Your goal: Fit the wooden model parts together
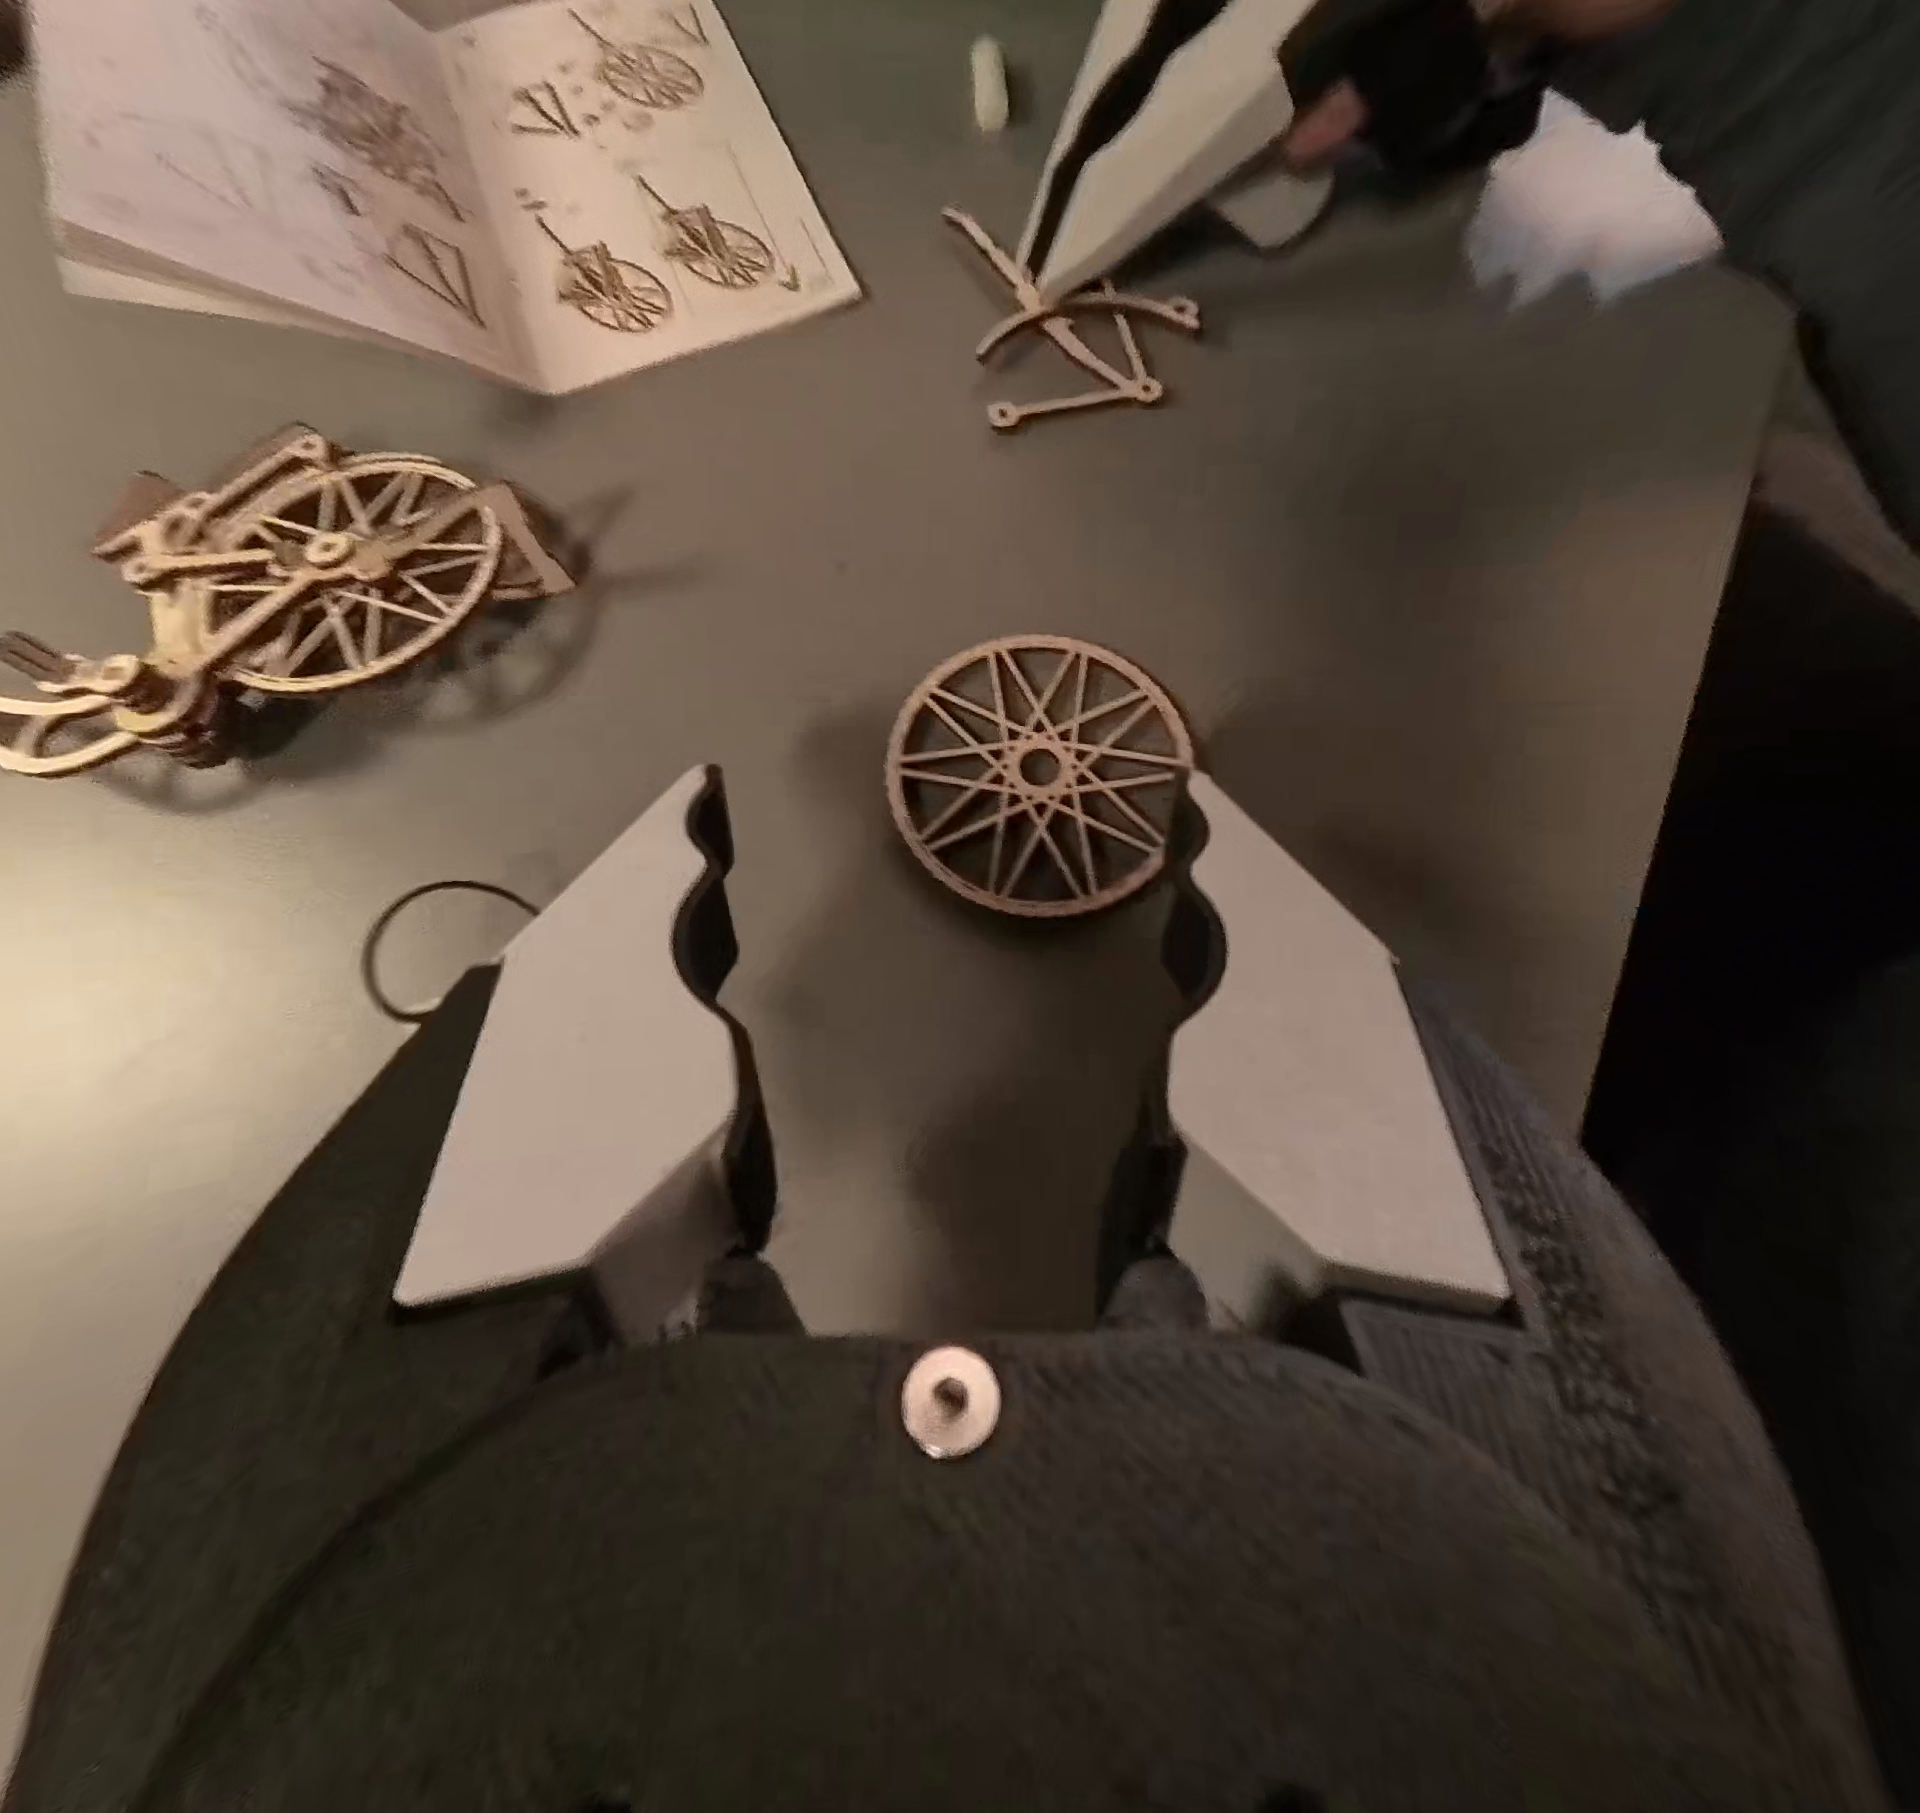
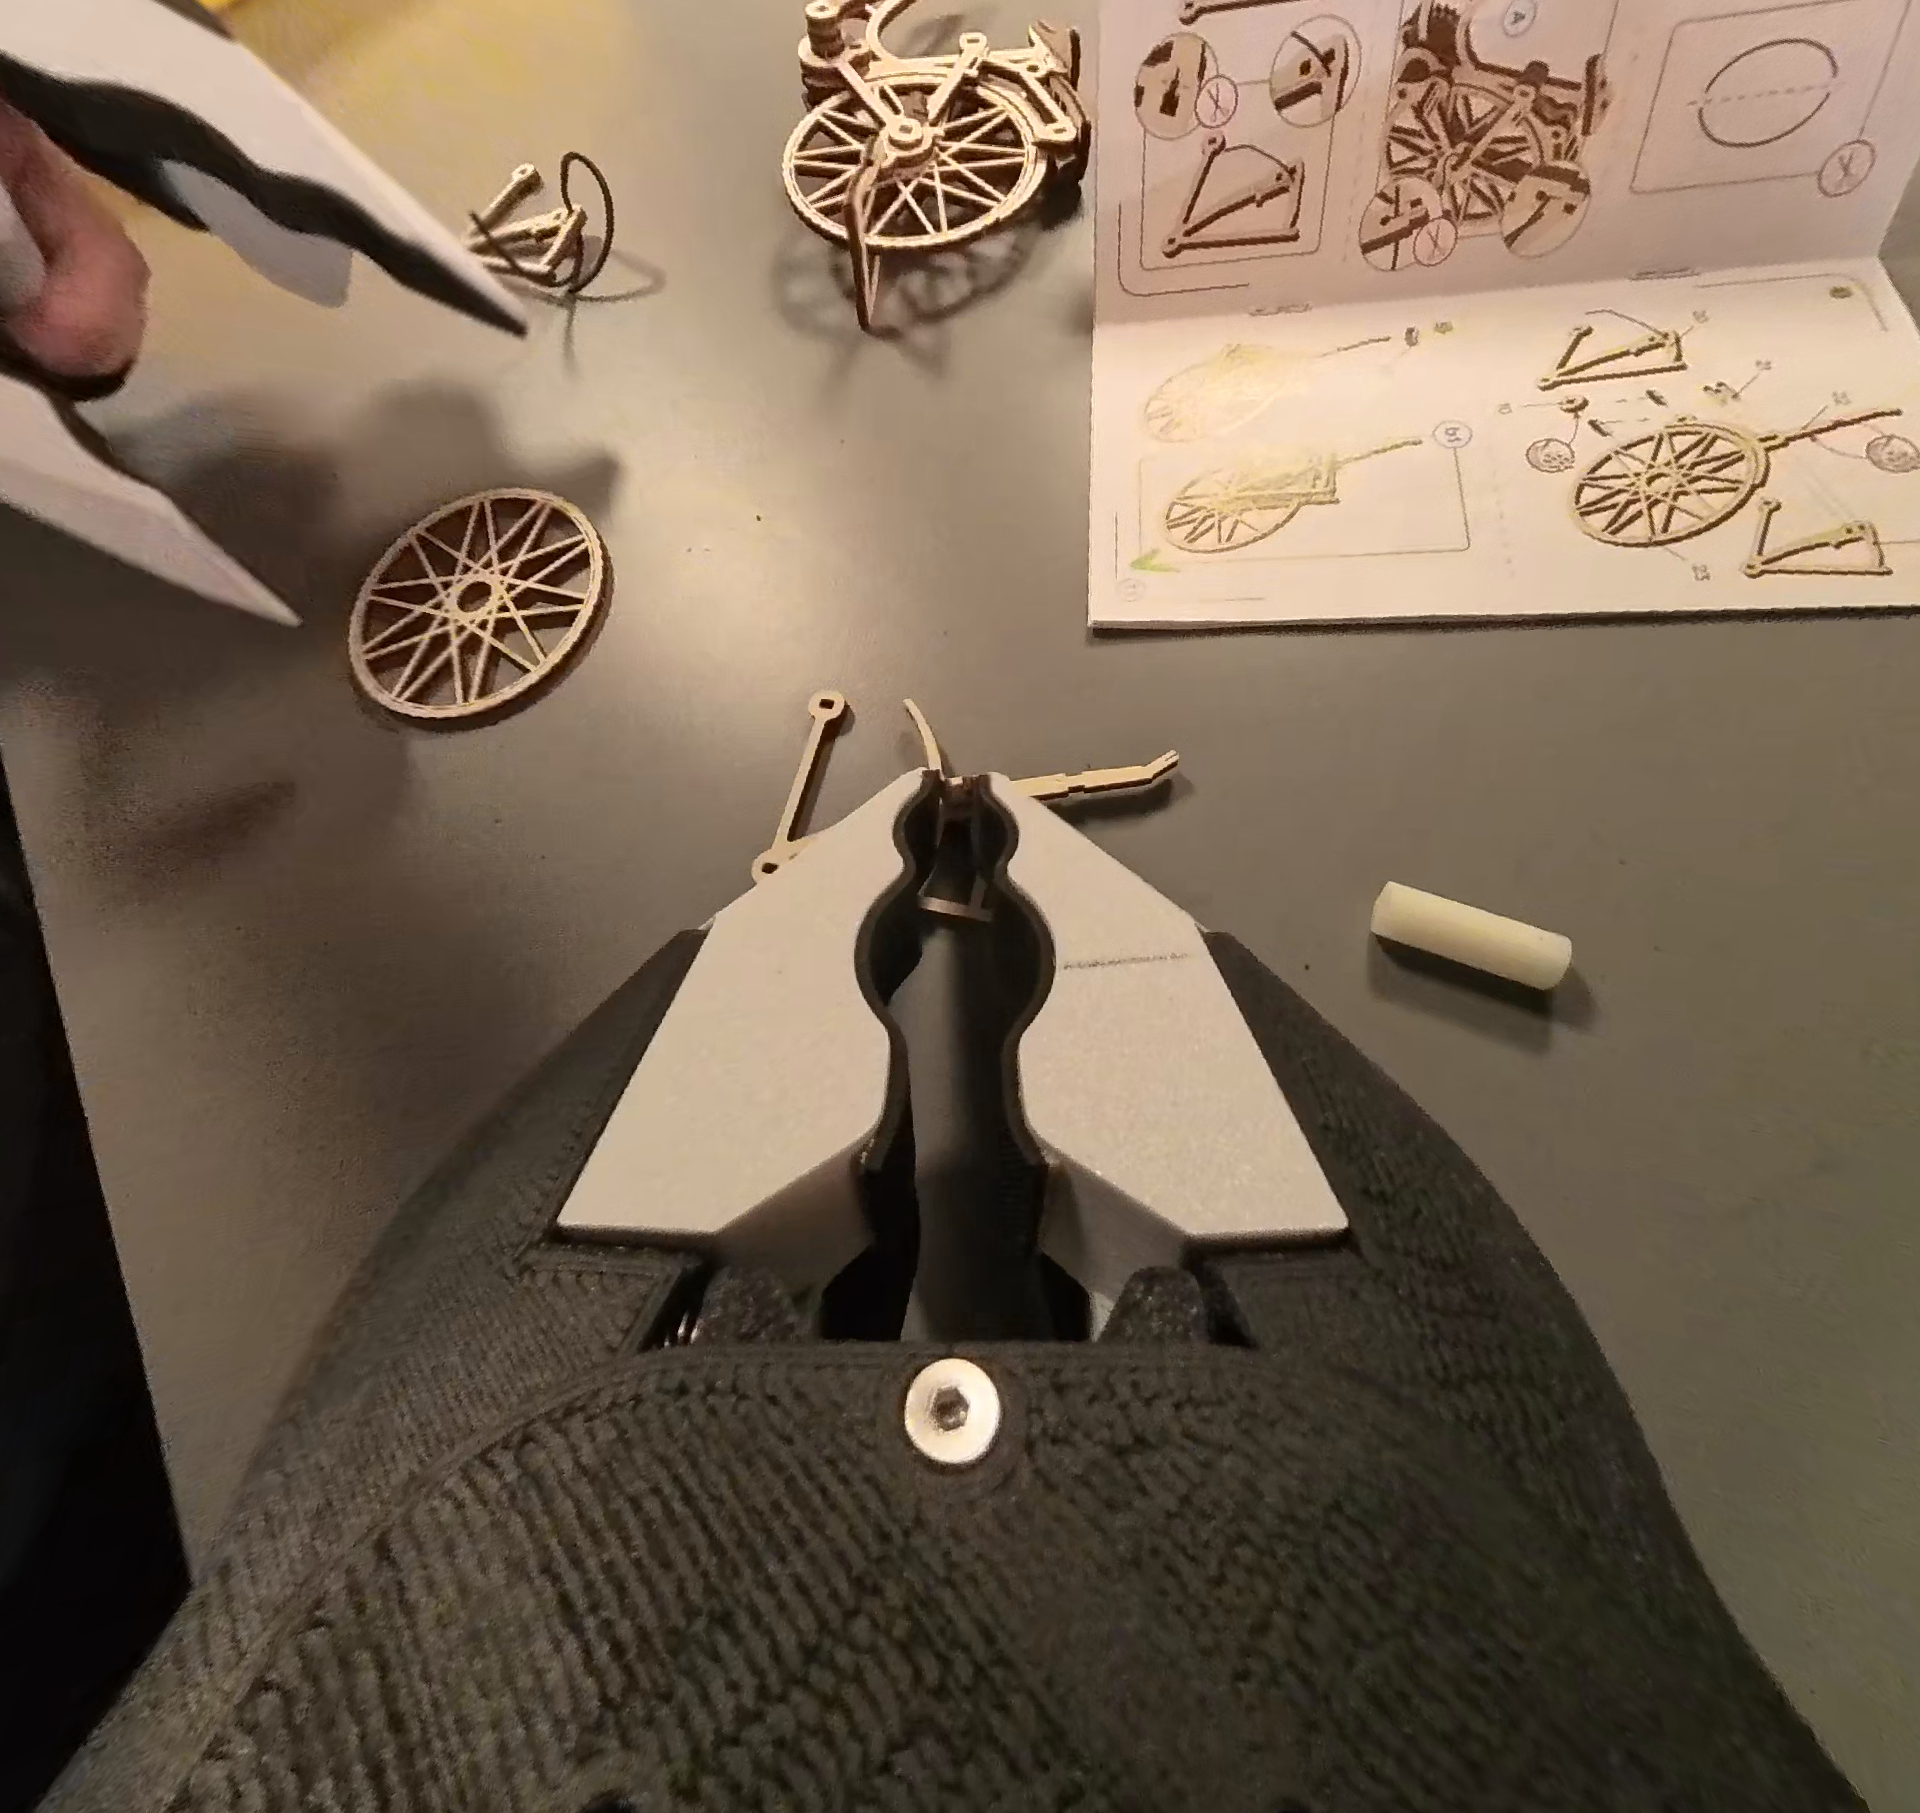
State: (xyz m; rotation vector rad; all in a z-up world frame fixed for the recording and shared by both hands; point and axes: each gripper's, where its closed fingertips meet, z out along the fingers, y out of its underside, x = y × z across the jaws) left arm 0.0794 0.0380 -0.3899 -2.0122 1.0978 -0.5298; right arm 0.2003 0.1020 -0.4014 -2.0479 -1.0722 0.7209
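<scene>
A loose spoked wooden wheel (image 1: 1039, 771) lies flat on the dark table, just past my left gripper (image 1: 951, 797). That gripper is open and empty, and its right fingertip is close to the wheel's rim. My right gripper (image 2: 961, 787) is shut on a thin wooden frame part (image 2: 1101, 781) whose arms stick out on both sides of the tips and rest on the table. In the left wrist view the right gripper (image 1: 1039, 277) pins that frame part (image 1: 1081, 350) at the far right. The wheel (image 2: 478, 605) and the open left gripper (image 2: 405, 475) show at the left of the right wrist view.
A partly built wheeled model (image 1: 281, 589) (image 2: 925, 153) stands on the table. An open instruction booklet (image 1: 447, 163) (image 2: 1507, 309) lies beside it. A white cylinder (image 2: 1470, 948), a black rubber ring (image 1: 436, 942) and a small wooden piece with a band (image 2: 540, 225) lie nearby. The table edge (image 1: 1662, 828) is on the right. The left gripper's tips are roughly 15 centimetres from the right gripper's. Measured from the fingertips, the white cylinder (image 2: 1470, 948) is 9 centimetres or so from the right gripper and 25 centimetres from the left. Seen from the left wrist view (image 1: 996, 71) as well.
</scene>
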